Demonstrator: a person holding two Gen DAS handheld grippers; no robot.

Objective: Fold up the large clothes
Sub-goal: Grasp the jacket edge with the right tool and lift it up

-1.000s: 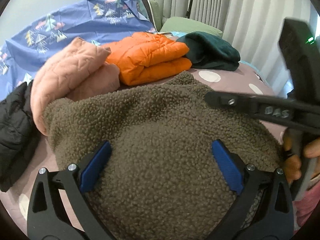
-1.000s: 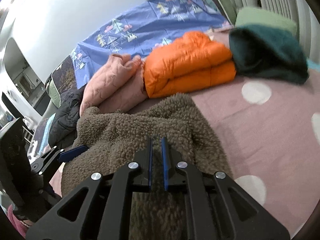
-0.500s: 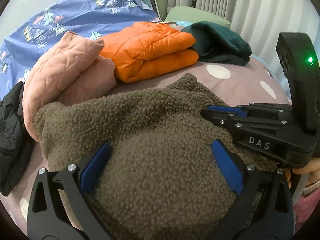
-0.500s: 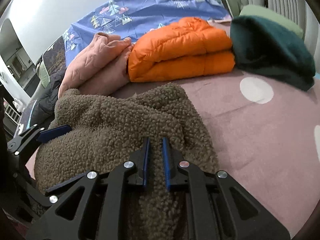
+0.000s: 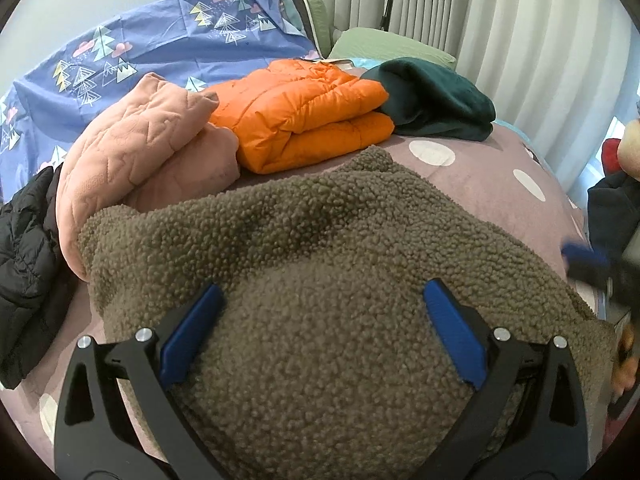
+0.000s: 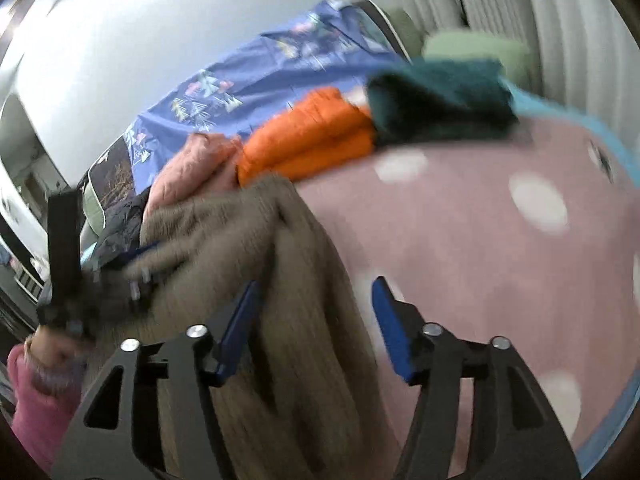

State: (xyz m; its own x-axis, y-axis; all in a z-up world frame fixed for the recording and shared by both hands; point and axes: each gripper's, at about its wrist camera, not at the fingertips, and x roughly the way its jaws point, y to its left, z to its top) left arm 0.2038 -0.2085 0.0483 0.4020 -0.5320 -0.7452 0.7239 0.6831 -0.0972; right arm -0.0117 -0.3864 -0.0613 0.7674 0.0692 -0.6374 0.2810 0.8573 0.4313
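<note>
A folded brown fleece garment [image 5: 320,280] lies on the pink dotted bedspread [image 5: 480,168]. My left gripper [image 5: 320,312] is open, its blue pads [image 5: 188,336] spread wide over the near part of the fleece. My right gripper [image 6: 316,308] is open and empty, just above the fleece's right edge [image 6: 280,280]; that view is blurred. The right gripper's blue tip [image 5: 584,258] shows blurred at the right edge of the left wrist view. The left gripper [image 6: 132,264] shows at the left of the right wrist view.
Behind the fleece lie a folded pink quilted jacket [image 5: 132,160], a folded orange puffer jacket [image 5: 308,112], a dark green fleece [image 5: 436,100] and a green pillow [image 5: 392,44]. A black puffer jacket [image 5: 24,264] lies at the left. A blue patterned sheet [image 5: 140,52] covers the back.
My right gripper has opened, let go of the fleece edge and pulled back to the right. The fleece now lies flat. My left gripper has stayed open over it.
</note>
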